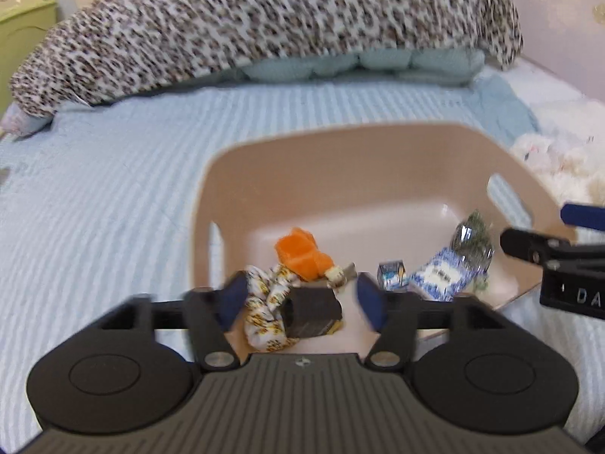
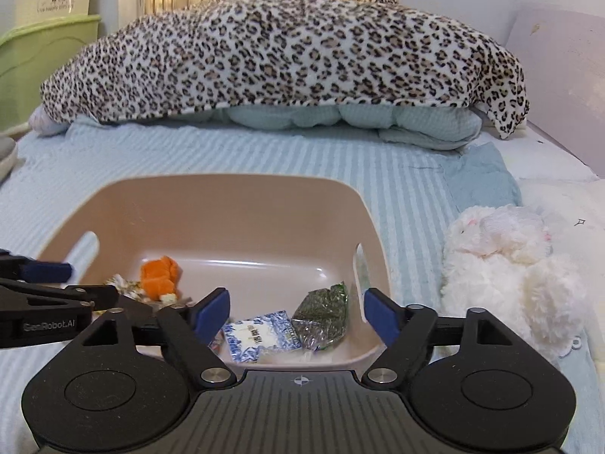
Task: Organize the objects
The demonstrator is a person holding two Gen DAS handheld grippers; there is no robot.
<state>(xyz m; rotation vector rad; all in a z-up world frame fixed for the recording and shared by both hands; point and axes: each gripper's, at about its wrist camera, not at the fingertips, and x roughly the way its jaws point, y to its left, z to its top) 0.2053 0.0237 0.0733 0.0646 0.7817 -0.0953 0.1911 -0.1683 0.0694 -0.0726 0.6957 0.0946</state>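
Observation:
A beige plastic bin (image 1: 340, 159) (image 2: 234, 204) sits on the striped blue bed. It holds an orange plush toy (image 1: 300, 251) (image 2: 160, 272), a yellow patterned cloth (image 1: 266, 310), a dark box (image 1: 314, 312), a small cube (image 1: 391, 274), a blue-white packet (image 1: 440, 276) (image 2: 261, 335) and a green packet (image 1: 472, 240) (image 2: 323, 316). My left gripper (image 1: 300, 300) is open over the bin's near side, above the dark box and cloth, gripping nothing. My right gripper (image 2: 297, 316) is open over the packets. Each gripper shows at the edge of the other's view.
A leopard-print blanket (image 2: 287, 53) over pale blue pillows (image 2: 351, 119) lies across the back of the bed. A white plush toy (image 2: 506, 261) lies right of the bin. A green container (image 2: 41, 53) stands at the far left.

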